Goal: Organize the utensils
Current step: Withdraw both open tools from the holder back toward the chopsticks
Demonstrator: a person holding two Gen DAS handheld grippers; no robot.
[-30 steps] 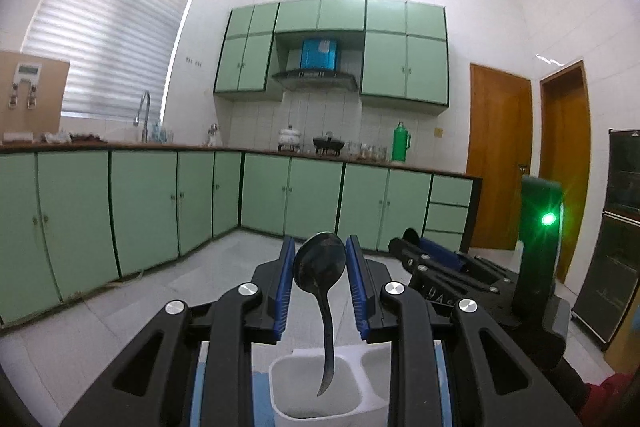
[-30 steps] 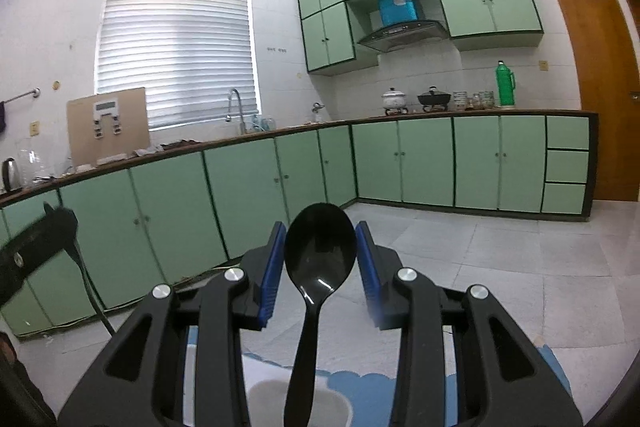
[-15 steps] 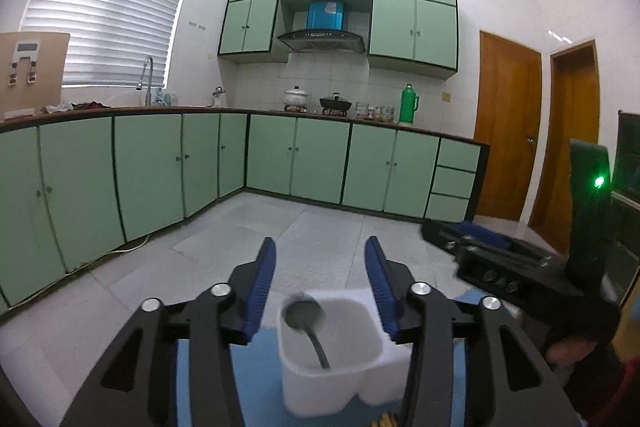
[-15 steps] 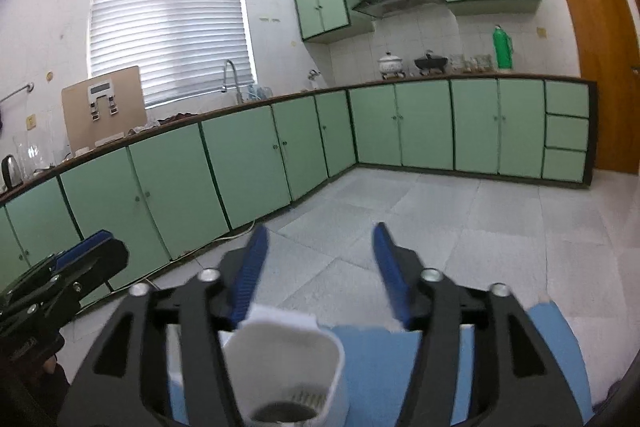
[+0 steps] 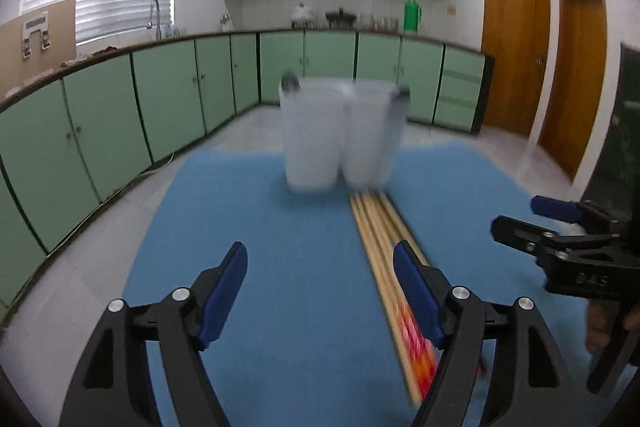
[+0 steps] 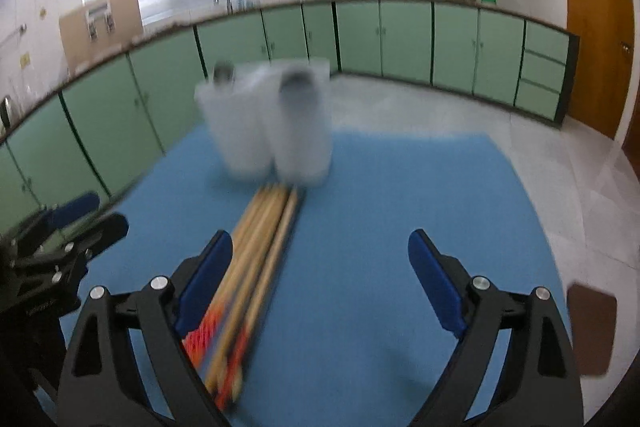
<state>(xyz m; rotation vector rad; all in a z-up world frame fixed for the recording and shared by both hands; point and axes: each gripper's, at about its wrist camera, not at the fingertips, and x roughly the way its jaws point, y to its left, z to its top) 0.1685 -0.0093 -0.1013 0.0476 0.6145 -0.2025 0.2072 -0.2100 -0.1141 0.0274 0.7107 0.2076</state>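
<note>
A white two-compartment utensil holder (image 5: pixel 340 135) stands at the far side of a blue mat (image 5: pixel 260 247); it also shows in the right wrist view (image 6: pixel 268 123). Dark spoon bowls stick out of its tops (image 5: pixel 290 81) (image 6: pixel 296 83). A bundle of wooden chopsticks (image 5: pixel 384 251) with red-orange ends lies on the mat in front of the holder, also seen in the right wrist view (image 6: pixel 256 267). My left gripper (image 5: pixel 320 287) is open and empty, just left of the chopsticks. My right gripper (image 6: pixel 320 283) is open and empty, just right of them.
The mat (image 6: pixel 400 227) lies on a table above a tiled kitchen floor. Green cabinets (image 5: pixel 120 107) line the walls. A brown pad (image 6: pixel 592 327) lies off the mat's right edge. Each gripper shows in the other's view (image 5: pixel 568 247) (image 6: pixel 52 247).
Both grippers opened and let their black spoons drop into the holder, then pulled back and down toward the mat. The chopsticks have come into view.
</note>
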